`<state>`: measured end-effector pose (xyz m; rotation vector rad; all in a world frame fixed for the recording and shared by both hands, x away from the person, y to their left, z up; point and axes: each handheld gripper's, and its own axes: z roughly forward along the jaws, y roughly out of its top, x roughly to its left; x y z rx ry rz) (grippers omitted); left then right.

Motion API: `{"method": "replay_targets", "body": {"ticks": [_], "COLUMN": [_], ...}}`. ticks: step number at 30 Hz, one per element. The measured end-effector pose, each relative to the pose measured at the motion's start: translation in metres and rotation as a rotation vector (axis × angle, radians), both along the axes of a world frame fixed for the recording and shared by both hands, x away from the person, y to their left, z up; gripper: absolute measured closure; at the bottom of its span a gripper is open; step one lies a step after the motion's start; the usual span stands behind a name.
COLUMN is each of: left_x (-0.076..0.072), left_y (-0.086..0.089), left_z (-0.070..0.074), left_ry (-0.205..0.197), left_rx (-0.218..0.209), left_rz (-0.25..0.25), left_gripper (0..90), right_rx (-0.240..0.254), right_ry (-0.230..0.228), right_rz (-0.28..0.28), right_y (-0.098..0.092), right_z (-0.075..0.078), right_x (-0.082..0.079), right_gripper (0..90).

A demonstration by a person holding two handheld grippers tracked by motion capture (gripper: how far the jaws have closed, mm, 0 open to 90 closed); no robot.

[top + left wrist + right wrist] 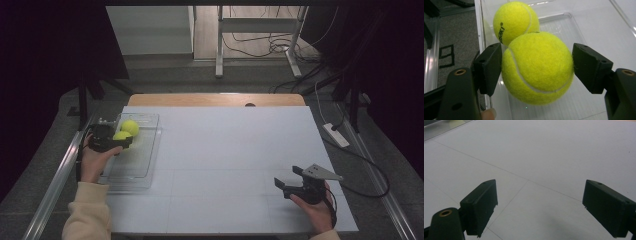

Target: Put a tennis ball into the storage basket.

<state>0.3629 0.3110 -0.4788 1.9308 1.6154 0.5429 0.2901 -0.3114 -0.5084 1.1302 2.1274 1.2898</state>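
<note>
Yellow felt fills your left gripper [537,67], clamped on the near tennis ball [537,68] above the clear tray [599,27]; second ball [515,21] touches behind; right gripper [539,207] gapes, empty.

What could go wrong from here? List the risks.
1. The left gripper is shut on the near tennis ball, which touches the second ball; moving it may set that one rolling.
2. The jaws sit close to the clear tray's left wall, so a sideways pull might shift the tray.
</note>
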Motion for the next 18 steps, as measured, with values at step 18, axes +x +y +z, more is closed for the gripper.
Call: {"method": "replay_targets", "body": {"ticks": [18], "left_x": [0.0015], "left_y": [-0.0002], "left_z": [-0.0013], "left_ry": [0.004], "left_rx": [0.023], "left_rz": [0.01], "left_gripper": [27.5], "right_rx": [0.001], "right_ry": [0.002], "right_rz": [-0.001], "right_y": [-0.0003], "right_z": [-0.0001], "right_x": [-0.0004], "right_gripper": [12.6]}}
